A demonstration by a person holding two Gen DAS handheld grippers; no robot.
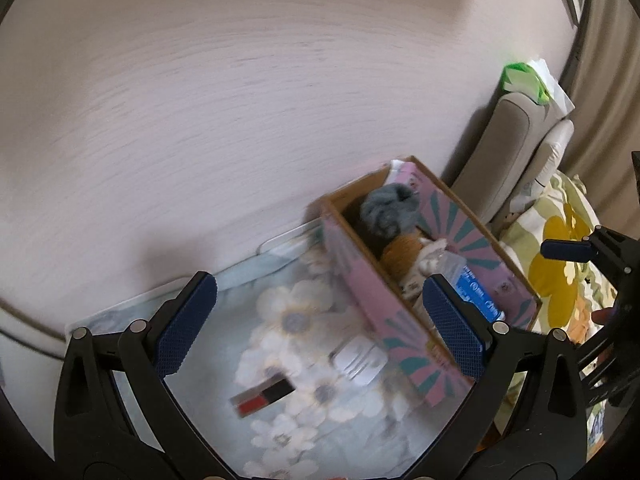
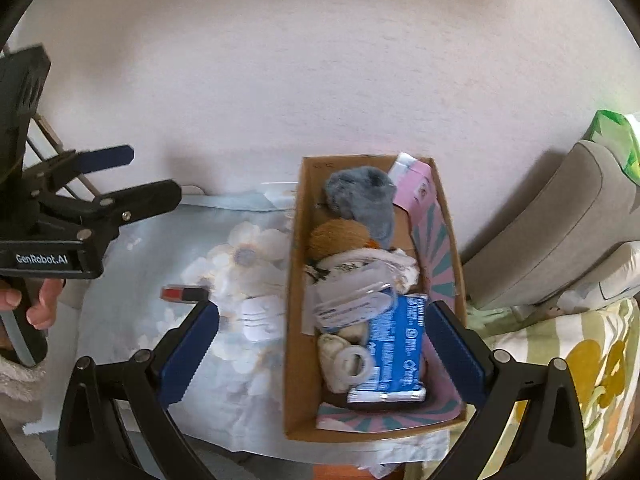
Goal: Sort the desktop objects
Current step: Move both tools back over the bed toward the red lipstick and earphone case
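A pink cardboard box (image 2: 294, 320) stands on the floral cloth (image 2: 132, 304), filled with a grey fluffy item (image 2: 360, 196), a brown ball (image 2: 338, 236), white cloth pieces, a clear case and a blue packet (image 2: 396, 344). The box also shows in the left wrist view (image 1: 360, 276). A red-and-black small block (image 1: 262, 396) and a white flat item (image 1: 358, 360) lie on the cloth left of the box. My left gripper (image 1: 322, 324) is open and empty above the cloth. My right gripper (image 2: 324, 344) is open and empty above the box's near end.
A grey cushion (image 2: 560, 220) and a flowered yellow-green fabric (image 2: 580, 360) lie right of the box. A green packet (image 2: 616, 136) sits on top of the cushion. The pale wall (image 2: 320, 60) runs directly behind the cloth.
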